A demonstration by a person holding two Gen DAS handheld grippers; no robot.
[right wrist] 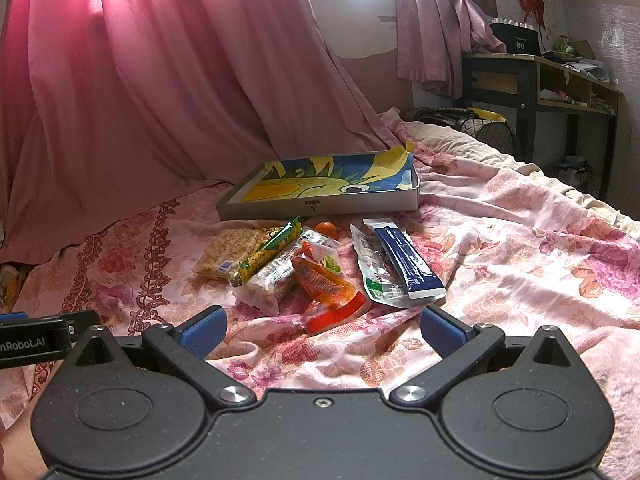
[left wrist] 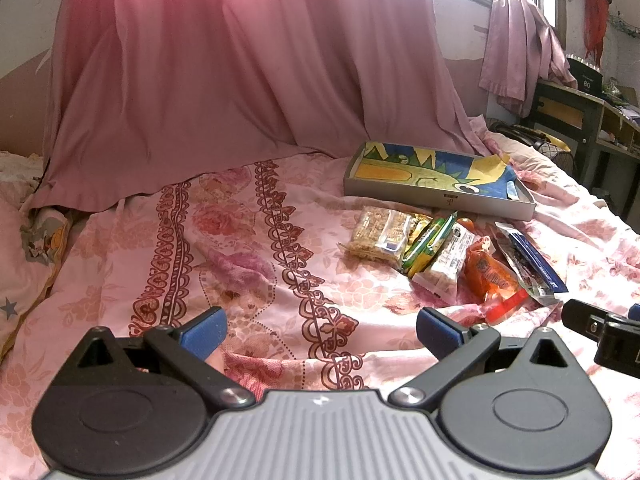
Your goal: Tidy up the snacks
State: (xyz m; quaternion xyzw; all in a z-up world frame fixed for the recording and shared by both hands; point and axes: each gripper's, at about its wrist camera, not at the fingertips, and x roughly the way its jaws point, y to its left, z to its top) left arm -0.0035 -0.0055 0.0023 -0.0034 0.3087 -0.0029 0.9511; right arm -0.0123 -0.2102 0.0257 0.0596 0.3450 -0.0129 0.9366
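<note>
Right wrist view: right tool spread, empty, low over the bed; left tool likewise. Beyond, snacks lie heaped before the tray; overlapping slippery wrappers risk pinching two or sheet together

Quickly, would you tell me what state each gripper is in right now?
Left gripper: open, holding nothing, above the pink floral bedsheet.
Right gripper: open, holding nothing.
</note>
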